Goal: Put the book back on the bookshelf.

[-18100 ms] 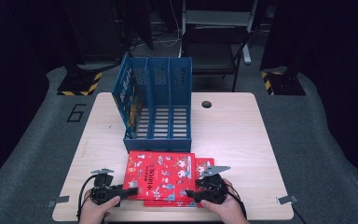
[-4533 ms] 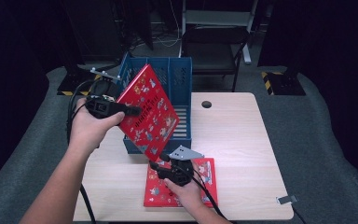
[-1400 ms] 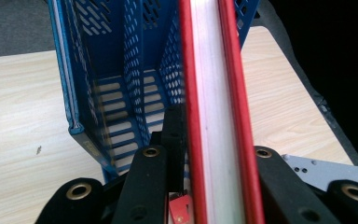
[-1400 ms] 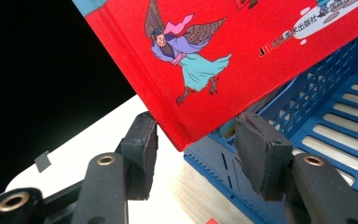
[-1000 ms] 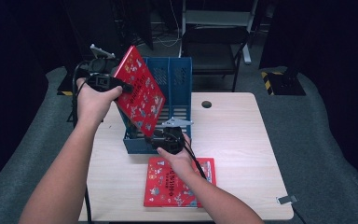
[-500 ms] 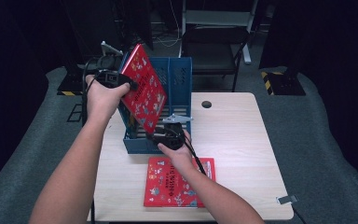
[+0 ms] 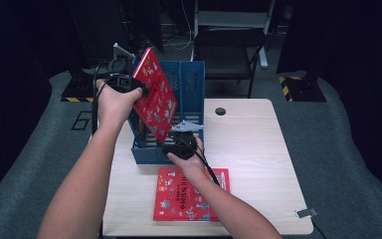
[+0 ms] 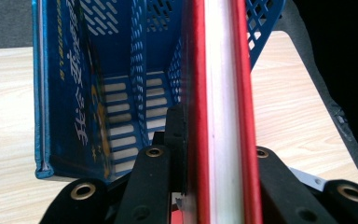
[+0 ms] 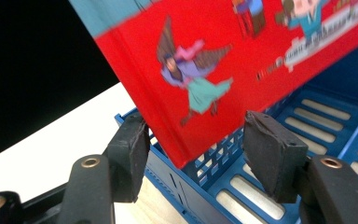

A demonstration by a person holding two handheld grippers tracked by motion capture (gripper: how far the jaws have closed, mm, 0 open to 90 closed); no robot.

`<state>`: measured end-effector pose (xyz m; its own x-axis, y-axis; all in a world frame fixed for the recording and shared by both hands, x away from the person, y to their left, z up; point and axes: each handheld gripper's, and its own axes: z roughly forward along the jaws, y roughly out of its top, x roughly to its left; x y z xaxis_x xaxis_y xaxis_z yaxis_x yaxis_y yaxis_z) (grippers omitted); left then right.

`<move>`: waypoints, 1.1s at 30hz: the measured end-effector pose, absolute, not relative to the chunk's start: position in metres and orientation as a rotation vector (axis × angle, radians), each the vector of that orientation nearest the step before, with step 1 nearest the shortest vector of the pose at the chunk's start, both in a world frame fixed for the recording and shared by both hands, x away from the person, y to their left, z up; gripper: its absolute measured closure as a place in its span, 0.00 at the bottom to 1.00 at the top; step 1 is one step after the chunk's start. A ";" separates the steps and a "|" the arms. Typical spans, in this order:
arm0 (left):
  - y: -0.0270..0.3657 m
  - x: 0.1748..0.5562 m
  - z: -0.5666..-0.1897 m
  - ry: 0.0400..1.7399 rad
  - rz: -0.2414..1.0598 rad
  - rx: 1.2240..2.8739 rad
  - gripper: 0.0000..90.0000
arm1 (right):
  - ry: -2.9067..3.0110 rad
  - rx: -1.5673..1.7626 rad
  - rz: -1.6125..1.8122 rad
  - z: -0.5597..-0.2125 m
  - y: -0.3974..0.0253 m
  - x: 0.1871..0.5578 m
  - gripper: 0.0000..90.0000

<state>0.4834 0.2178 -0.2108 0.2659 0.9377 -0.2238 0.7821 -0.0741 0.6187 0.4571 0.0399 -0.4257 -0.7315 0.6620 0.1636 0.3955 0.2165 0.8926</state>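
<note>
Red book [image 7: 155,94] hides part of the blue rack [image 7: 191,82].

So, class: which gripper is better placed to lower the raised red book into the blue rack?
Left. The left gripper is shut on the red book above the blue rack; the right gripper is open below its corner.

- the left gripper [image 8: 216,154] has its black jaws clamped on a red book [image 8: 221,93], seen edge-on with pale pages showing.
- beyond stands a blue slotted file rack [image 8: 121,93] on a light wooden table [image 8: 9,116].
</note>
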 end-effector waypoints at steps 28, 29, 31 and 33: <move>0.218 0.481 -0.237 1.559 0.291 1.923 0.88 | 2.269 0.996 1.492 -0.419 0.044 0.468 0.54; 0.217 0.481 -0.238 1.560 0.290 1.920 0.88 | 2.269 0.997 1.493 -0.419 0.044 0.468 0.55; 0.216 0.482 -0.240 1.567 0.283 1.929 0.88 | 2.270 1.011 1.504 -0.419 0.044 0.469 0.55; 0.215 0.483 -0.243 1.570 0.282 1.936 0.88 | 2.271 1.011 1.511 -0.419 0.044 0.470 0.56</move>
